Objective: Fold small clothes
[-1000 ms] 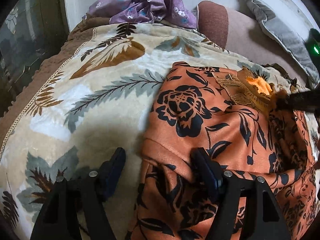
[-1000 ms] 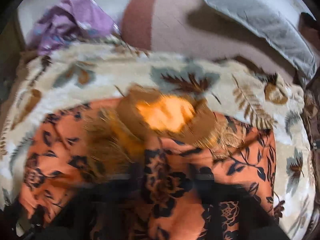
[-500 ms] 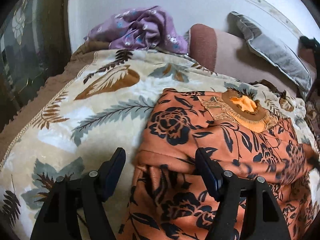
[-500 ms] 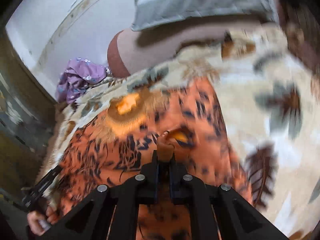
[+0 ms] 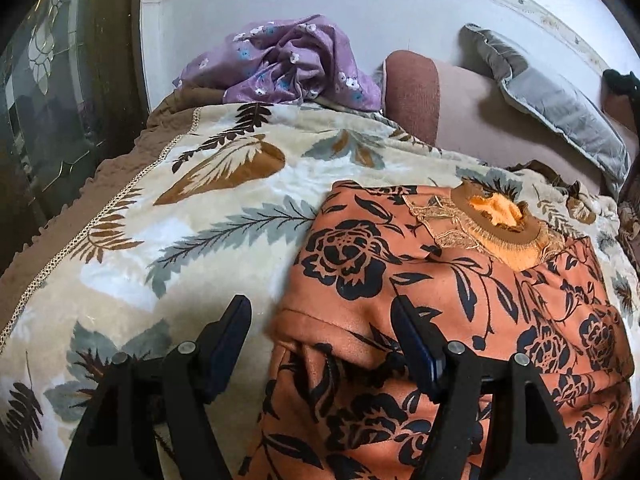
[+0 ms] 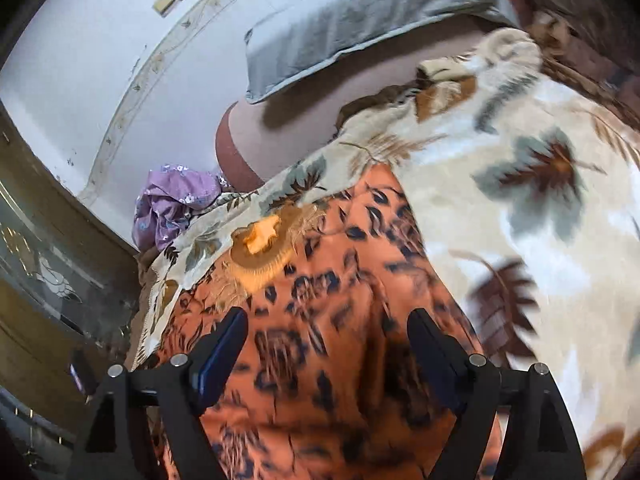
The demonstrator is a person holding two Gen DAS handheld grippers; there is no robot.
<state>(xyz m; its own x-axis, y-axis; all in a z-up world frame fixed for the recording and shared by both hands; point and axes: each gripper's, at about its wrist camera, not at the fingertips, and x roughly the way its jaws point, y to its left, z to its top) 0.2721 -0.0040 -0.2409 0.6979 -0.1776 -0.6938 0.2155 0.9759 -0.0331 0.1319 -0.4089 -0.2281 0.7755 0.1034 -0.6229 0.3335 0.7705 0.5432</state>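
- Orange garment (image 5: 460, 304) with black flower print spread flat on a leaf-patterned blanket (image 5: 192, 240) over the bed; brown neckline with lace trim toward the far end.
- Folded hem edge of the garment lying just ahead of the left gripper (image 5: 320, 328), between its two fingers (image 5: 228, 340).
- Left gripper spread wide, low over the cloth, one finger above the blanket, the other above the garment; nothing pinched.
- Right gripper (image 6: 326, 340) also spread wide, above the garment's middle (image 6: 320, 280); cloth below blurred, contact hard to judge.
- Crumpled purple flowered cloth (image 5: 288, 64) at the bed's far corner, against the wall.
- Brown bolster (image 5: 424, 96) beside it, grey pillow (image 5: 560, 104) resting on top.
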